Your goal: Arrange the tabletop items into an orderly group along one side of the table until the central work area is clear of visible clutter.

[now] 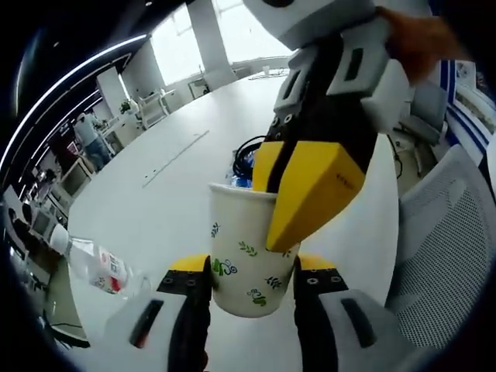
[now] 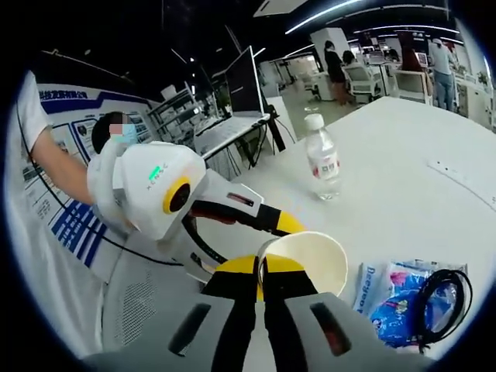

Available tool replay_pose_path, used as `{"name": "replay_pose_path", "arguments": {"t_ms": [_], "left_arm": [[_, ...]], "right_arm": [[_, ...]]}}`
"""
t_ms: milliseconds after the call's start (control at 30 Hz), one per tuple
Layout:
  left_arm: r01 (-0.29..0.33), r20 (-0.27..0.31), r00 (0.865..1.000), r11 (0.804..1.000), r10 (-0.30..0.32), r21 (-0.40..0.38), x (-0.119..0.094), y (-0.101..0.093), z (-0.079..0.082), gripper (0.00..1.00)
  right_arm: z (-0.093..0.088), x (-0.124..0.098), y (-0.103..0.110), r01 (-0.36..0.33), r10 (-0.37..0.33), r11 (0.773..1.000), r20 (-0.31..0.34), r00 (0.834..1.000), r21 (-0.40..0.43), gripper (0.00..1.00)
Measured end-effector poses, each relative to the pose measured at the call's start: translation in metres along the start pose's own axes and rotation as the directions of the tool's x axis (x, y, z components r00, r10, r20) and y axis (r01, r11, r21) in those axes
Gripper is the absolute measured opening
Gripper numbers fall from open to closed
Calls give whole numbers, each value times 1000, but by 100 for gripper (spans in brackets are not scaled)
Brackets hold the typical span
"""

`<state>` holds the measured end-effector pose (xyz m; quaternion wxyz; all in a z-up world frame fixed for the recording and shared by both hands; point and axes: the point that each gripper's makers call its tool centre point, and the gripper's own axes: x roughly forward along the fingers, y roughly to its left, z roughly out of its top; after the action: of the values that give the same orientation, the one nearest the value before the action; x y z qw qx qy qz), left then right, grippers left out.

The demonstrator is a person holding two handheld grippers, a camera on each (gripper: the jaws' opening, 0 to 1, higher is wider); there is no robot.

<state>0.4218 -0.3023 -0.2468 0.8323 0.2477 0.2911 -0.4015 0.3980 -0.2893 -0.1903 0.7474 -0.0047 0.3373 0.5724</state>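
Paper cup (image 1: 249,263) sits between the jaws of my left gripper (image 1: 252,288), which bracket its sides; firm contact I cannot tell. My right gripper (image 2: 262,280) is clamped on the cup's rim, one jaw inside. Outstanding on the table (image 2: 403,194): water bottle (image 2: 322,159), blue packet (image 2: 403,298) beside the cup, black cable (image 2: 442,298). I judge grouping barely begun.
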Motion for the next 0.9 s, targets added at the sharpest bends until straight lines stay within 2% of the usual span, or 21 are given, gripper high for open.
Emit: {"name": "replay_pose_path", "arguments": {"t_ms": [400, 900], "left_arm": [[-33, -6, 999, 998, 32, -63, -4, 14, -11, 40], [-98, -21, 995, 986, 96, -136, -13, 35, -29, 41]], "right_arm": [[5, 15, -8, 12, -12, 1000, -20, 1000, -13, 0], [17, 36, -22, 29, -38, 993, -83, 996, -110, 0]]}}
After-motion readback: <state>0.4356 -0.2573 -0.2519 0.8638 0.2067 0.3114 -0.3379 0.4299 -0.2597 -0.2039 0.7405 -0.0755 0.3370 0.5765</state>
